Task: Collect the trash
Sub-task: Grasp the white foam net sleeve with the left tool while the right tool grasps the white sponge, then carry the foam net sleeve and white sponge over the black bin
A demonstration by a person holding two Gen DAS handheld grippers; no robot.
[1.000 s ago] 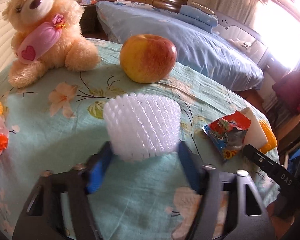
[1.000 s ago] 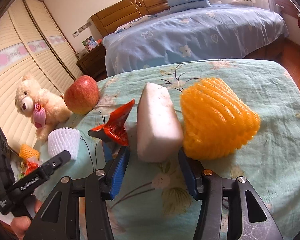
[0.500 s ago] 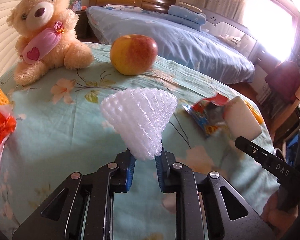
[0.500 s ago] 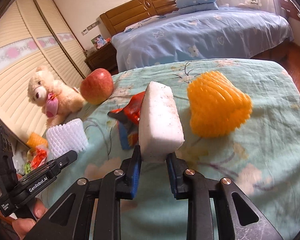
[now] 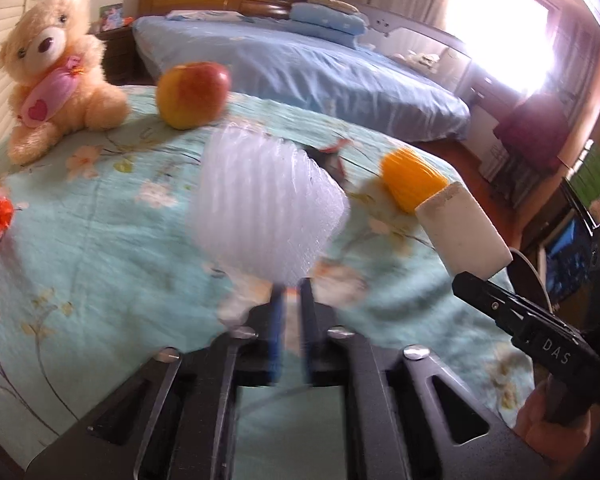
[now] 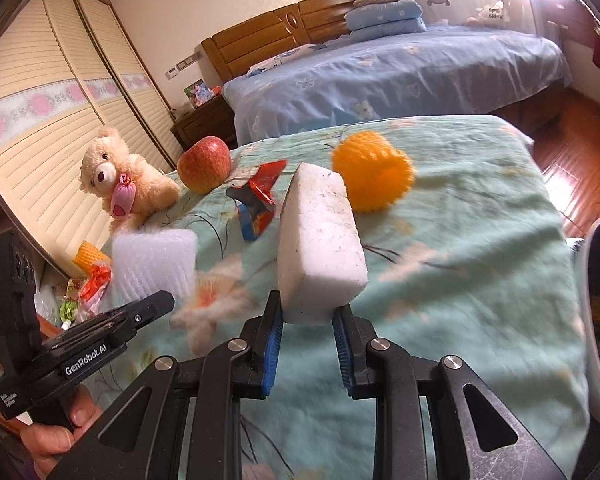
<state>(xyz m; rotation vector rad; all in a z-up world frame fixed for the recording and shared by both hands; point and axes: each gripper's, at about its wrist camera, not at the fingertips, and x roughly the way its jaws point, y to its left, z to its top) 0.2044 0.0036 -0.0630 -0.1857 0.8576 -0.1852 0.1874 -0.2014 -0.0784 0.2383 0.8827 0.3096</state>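
My left gripper (image 5: 290,292) is shut on the white foam fruit net (image 5: 268,208), squeezed flat at its base and lifted above the floral cloth. The same white net (image 6: 154,258) shows at the left of the right wrist view, with the left gripper (image 6: 162,306) under it. My right gripper (image 6: 308,320) is shut on the white foam block (image 6: 320,240), held off the cloth; the block (image 5: 464,232) also appears at the right of the left wrist view. An orange foam net (image 6: 374,176) and a red snack wrapper (image 6: 258,200) lie on the cloth behind.
An apple (image 5: 192,94) and a teddy bear (image 5: 56,80) sit at the far left of the green floral cloth (image 6: 480,240). More orange netting and wrappers (image 6: 90,272) lie at the cloth's left edge. A blue bed (image 6: 400,76) stands beyond. A hand (image 6: 60,440) holds the left gripper.
Both grippers closed on their items and lifted them off the cloth: the left on the white net, the right on the foam block. Both have pulled back from the remaining trash.
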